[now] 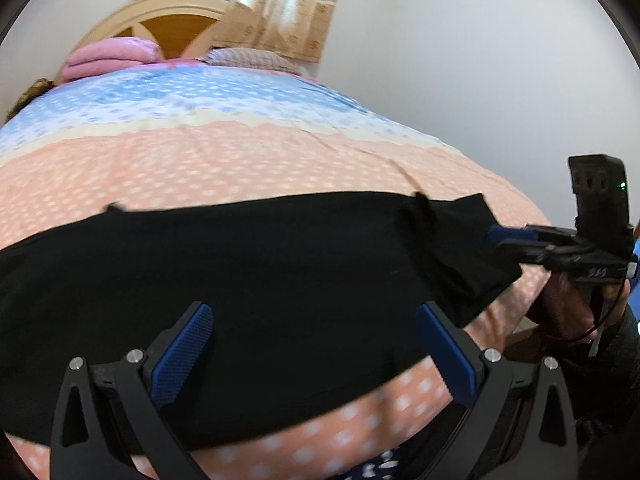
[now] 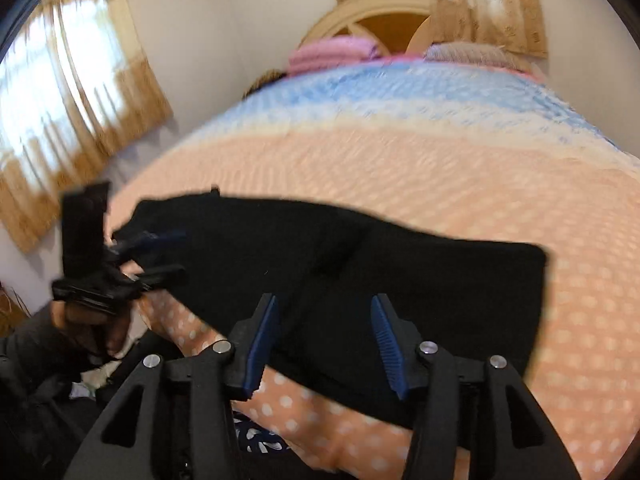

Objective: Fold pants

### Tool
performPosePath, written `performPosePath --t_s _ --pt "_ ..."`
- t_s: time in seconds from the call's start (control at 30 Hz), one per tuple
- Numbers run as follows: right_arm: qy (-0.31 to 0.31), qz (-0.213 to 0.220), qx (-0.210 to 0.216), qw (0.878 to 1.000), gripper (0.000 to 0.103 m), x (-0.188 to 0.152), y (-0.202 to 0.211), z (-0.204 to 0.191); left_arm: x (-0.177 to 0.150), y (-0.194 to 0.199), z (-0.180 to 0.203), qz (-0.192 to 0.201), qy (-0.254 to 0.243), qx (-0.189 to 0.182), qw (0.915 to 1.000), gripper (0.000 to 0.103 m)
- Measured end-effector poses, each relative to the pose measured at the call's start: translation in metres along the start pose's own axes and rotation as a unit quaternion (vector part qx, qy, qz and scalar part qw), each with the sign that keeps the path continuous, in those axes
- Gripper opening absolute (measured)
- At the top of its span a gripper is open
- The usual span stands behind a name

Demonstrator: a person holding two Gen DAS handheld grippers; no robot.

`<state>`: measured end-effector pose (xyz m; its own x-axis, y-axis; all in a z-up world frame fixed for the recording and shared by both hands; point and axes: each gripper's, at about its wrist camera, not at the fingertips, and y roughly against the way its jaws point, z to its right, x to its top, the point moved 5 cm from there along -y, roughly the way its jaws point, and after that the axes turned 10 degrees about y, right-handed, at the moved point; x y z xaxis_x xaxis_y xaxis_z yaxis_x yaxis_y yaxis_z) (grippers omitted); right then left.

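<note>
The left gripper (image 1: 314, 312) stands with its jaws wide apart; both blue pads hover over black cloth and neither presses on it, so nothing is gripped. The right gripper (image 2: 325, 300) also has its jaws parted, less widely, with cloth below the gap and no pad clamped on it. The pants (image 1: 240, 260) lie flat as one long black band across the peach, dotted part of the bedspread (image 1: 240, 152), close to the near edge of the bed. In the right wrist view one end finishes in a square corner, and a low ridge crosses the band near its middle; the other end, near the bed's side edge, is looser and slightly rumpled. Judged from this shape, the legs are already laid one on the other lengthwise, and the crosswise folds are still to be made; no short, stacked bundle is visible yet. Both grippers sit at the near long edge of the band, well apart from each other. Beyond the pants, the bedspread is open up to the pink pillow (image 1: 108, 56) and the headboard (image 1: 168, 8), giving free room to carry an end across. On the near side, the pants lie close to the mattress edge, so margin there is small.
</note>
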<state>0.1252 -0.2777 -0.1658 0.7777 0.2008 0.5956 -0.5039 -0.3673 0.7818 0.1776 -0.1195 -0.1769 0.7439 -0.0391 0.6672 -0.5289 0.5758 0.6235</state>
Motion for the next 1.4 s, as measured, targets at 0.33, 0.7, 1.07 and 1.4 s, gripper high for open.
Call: performPosePath --t_s 0.33,0.7,1.07,1.4 --pt "-0.129 0.037 -0.075 0.988 0.052 -0.023 0.022 0.080 0.016 -0.057 0.085 -0.059 -0.019 -0.054 0.9966 0.090" --pt "-0.153 0.093 -0.087 0.980 0.055 -0.027 0.041 0.092 0.016 -0.083 0.100 -0.090 -0.013 -0.029 0.9954 0.013" --pt "-0.164 0.122 -0.114 0.972 0.061 -0.034 0.051 0.095 0.036 -0.046 0.093 -0.050 0.009 -0.055 0.9972 0.012" --pt "-0.116 0.116 -0.113 0.980 0.061 -0.031 0.042 0.074 0.045 -0.031 0.049 -0.053 0.075 -0.036 0.9951 0.012"
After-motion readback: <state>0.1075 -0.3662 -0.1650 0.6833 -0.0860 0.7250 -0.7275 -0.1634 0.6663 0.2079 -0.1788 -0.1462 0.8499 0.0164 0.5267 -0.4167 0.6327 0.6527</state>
